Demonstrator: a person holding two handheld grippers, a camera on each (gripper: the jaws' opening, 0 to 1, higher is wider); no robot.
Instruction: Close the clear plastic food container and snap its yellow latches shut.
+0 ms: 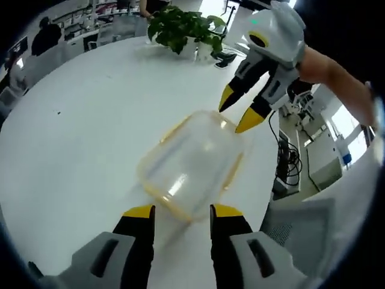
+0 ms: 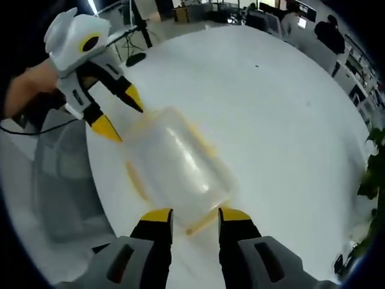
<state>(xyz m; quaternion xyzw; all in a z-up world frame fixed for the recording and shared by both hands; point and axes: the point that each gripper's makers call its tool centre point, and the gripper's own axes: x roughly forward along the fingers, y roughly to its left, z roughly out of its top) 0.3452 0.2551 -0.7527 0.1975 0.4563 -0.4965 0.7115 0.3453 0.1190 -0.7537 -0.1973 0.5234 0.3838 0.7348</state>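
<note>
A clear plastic food container (image 1: 191,161) with yellow latches lies on the white round table (image 1: 78,132), its lid on. In the left gripper view my left gripper (image 1: 181,212) is open, its yellow tips just short of the container's near end. My right gripper (image 1: 242,112) comes in from the upper right, open, its tips at the container's far end. In the right gripper view the container (image 2: 177,162) sits just beyond my open right gripper (image 2: 195,217), and the left gripper (image 2: 123,114) hovers open at its far end. The picture is blurred.
A potted green plant (image 1: 180,27) stands at the table's far edge. Beyond the table's right edge are cables and a grey chair (image 1: 307,223). People sit at desks in the background (image 2: 328,33). The table edge runs close to the container (image 2: 90,174).
</note>
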